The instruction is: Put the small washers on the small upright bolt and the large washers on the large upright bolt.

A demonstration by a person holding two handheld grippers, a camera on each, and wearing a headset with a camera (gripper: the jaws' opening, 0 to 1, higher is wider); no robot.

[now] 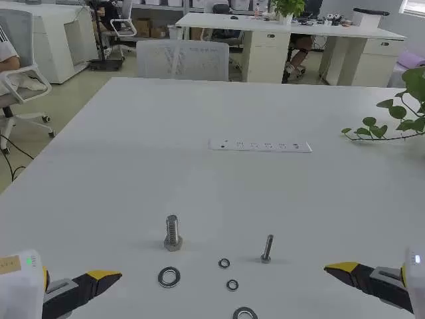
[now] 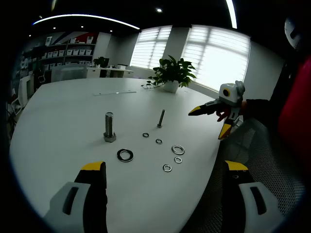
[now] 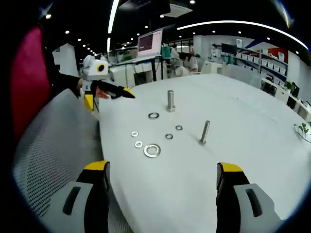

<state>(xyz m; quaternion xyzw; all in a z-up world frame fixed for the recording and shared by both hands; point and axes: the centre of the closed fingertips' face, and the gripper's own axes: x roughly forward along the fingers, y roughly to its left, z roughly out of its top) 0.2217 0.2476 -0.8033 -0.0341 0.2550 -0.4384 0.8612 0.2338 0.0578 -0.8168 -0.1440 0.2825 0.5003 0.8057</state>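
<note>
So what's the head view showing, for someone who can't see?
Two bolts stand upright on a white table, the large bolt left of the small bolt, with four washers lying in front. The left gripper and right gripper sit at the bottom corners, touching nothing.

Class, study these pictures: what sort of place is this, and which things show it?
Probably an open-plan office: white desks with drawer units, a mesh office chair at the big white table, and a power strip lying on it.
</note>
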